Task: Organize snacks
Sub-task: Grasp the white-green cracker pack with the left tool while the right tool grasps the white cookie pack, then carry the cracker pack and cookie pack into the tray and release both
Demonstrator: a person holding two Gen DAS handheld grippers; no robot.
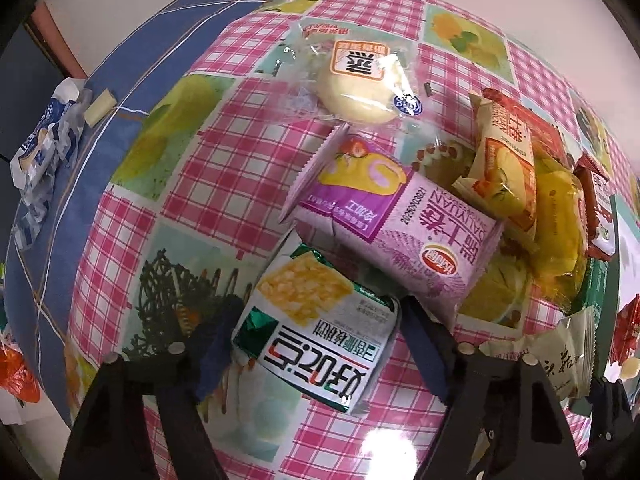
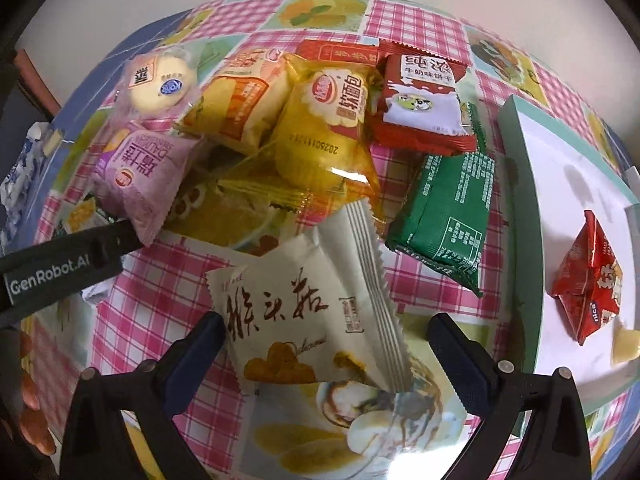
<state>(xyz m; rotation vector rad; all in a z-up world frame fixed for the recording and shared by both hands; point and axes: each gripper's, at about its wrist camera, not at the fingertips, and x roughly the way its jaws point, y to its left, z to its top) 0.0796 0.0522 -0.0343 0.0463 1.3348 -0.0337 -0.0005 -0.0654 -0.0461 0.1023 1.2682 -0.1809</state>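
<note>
Left wrist view: the left gripper (image 1: 316, 344) is straddling the white-and-green cracker packet (image 1: 316, 330), fingers standing wide, neither pad visibly pressing; the purple cake packet (image 1: 394, 224) is lying just beyond the fingertips. Right wrist view: the right gripper (image 2: 326, 360) is bracketing the cream packet (image 2: 310, 320), fingers wide and clear of it; the white tray (image 2: 520, 184) is sitting outside the right finger.

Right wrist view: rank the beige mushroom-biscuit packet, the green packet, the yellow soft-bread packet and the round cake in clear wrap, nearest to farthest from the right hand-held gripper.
1. Beige mushroom-biscuit packet: between the fingers of the right hand-held gripper.
2. Green packet: ahead, to the right.
3. Yellow soft-bread packet: farther ahead, mid-pile.
4. Round cake in clear wrap: far upper left, at the pile's edge.
</note>
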